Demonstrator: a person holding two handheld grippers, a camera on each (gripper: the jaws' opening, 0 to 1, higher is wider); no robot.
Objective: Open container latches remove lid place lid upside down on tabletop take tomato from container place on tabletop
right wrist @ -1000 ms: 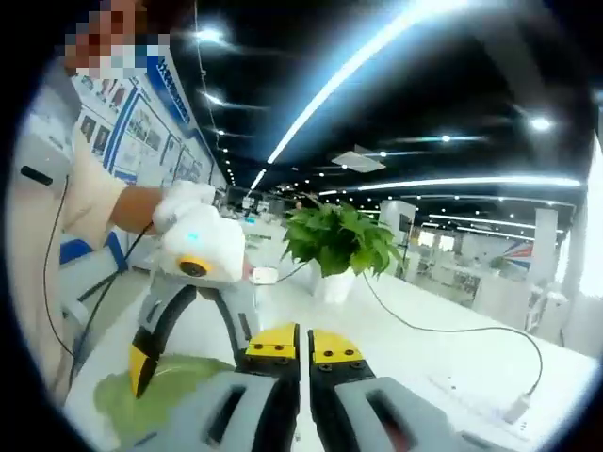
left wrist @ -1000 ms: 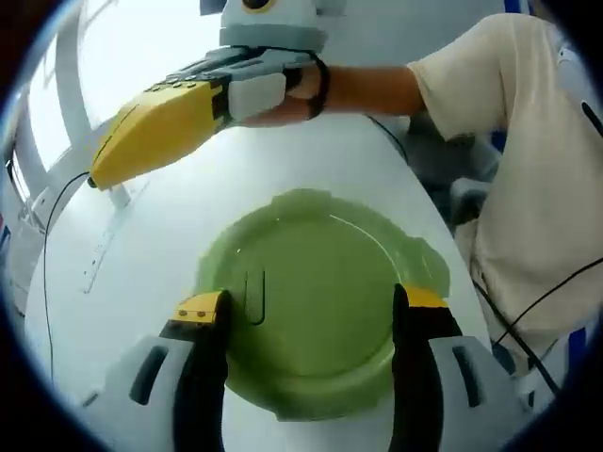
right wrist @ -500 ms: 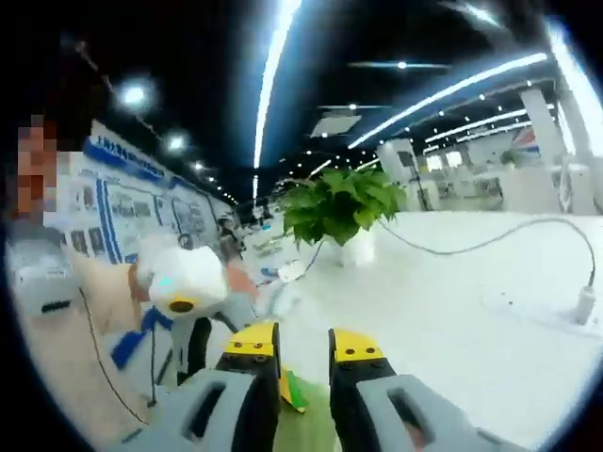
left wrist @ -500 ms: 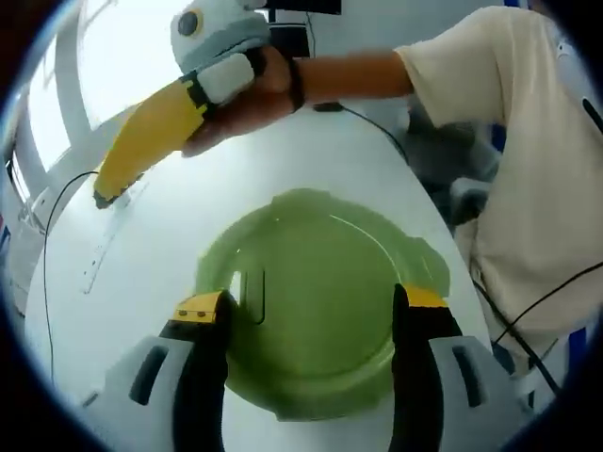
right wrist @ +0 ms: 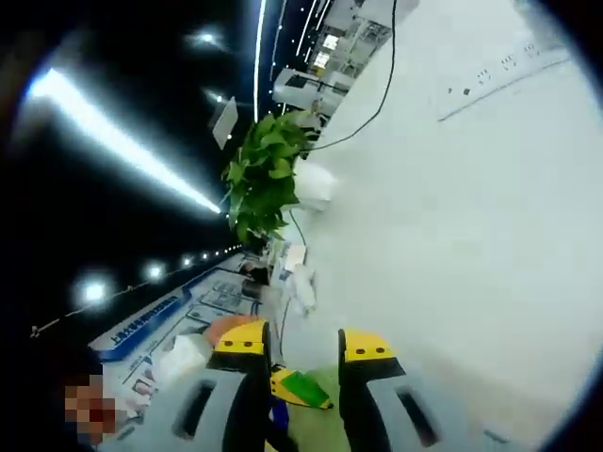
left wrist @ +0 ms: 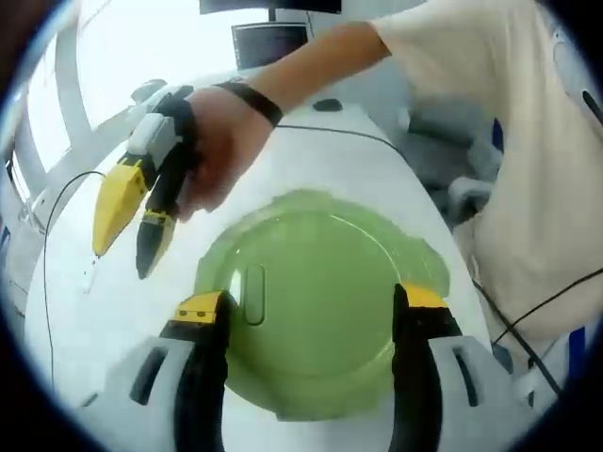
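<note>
A round green lid (left wrist: 316,311) lies flat on the white tabletop (left wrist: 311,160), with a small slot (left wrist: 250,294) near its left edge. My left gripper (left wrist: 311,301) is open, its yellow-tipped jaws standing on either side of the lid's near part. A hand holds my right gripper (left wrist: 121,259) at the upper left, tips pointing down at the table just left of the lid, jaws a little apart. In the right gripper view my right gripper (right wrist: 301,344) is open, and a sliver of the green lid (right wrist: 306,388) shows between its jaws.
The person's torso (left wrist: 537,188) fills the right side. A thin cable (left wrist: 57,198) runs along the table's left edge, and a monitor (left wrist: 268,38) stands at the back. A potted plant (right wrist: 264,174) and another cable (right wrist: 382,75) are on the far table.
The right gripper has swung from level above the table to pointing down beside the lid's left edge, and its jaws have opened. The left gripper and lid have stayed put.
</note>
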